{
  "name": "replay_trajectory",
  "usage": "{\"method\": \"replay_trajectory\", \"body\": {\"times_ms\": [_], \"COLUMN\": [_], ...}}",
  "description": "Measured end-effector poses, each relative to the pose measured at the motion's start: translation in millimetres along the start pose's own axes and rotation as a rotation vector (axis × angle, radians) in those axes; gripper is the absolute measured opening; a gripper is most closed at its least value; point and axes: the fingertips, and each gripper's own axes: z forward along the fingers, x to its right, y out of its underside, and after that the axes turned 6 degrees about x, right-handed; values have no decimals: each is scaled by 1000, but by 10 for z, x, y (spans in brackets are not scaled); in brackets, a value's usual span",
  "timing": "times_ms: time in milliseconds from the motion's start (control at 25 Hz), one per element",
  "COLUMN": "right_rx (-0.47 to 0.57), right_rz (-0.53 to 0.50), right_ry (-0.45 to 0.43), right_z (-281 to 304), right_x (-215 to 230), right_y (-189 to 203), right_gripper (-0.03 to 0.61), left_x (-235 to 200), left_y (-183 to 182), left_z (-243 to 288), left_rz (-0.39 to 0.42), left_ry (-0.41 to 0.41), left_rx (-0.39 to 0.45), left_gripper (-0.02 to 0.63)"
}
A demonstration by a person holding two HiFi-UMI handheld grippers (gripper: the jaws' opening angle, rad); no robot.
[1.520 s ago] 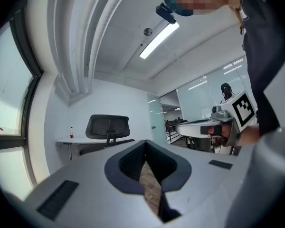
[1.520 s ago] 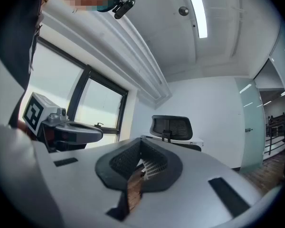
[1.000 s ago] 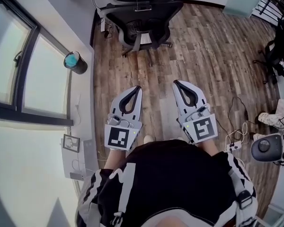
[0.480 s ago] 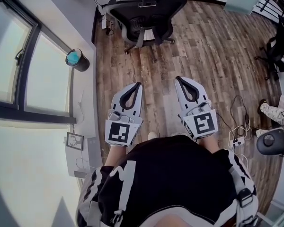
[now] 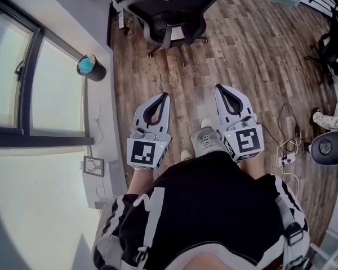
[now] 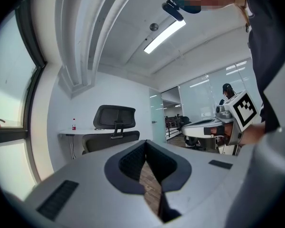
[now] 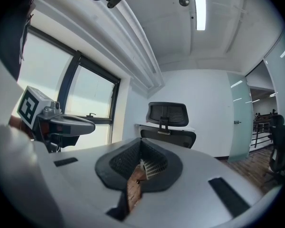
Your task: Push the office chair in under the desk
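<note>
The office chair (image 5: 170,17) stood close against the white bench (image 6: 72,133), its back and headrest turned toward the person. Well short of the chair, above the wooden floor (image 5: 253,61), both tools were held level, side by side, and pointed at the chair. The left tool (image 5: 164,97) had its jaws pressed together with nothing between them. The right tool (image 5: 219,89) was likewise closed and empty. Neither tool touched the chair. A small bottle (image 6: 74,124) stood on the bench, just left of the chair's headrest in the left gripper view.
</note>
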Motion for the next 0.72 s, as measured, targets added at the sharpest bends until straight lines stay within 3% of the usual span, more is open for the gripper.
{"method": "replay_trajectory", "body": {"times_ms": [720], "right_rx": [51], "right_rz": [-15], "right_ry": [-30], "right_z": [1095], "right_x": [1113], "right_y": [-13], "right_gripper": [9], "left_x": [-565], "left_y": [-21], "left_z": [1402], "left_rz": [51], "left_ry": [-70], "left_rx": [14], "left_gripper": [8]}}
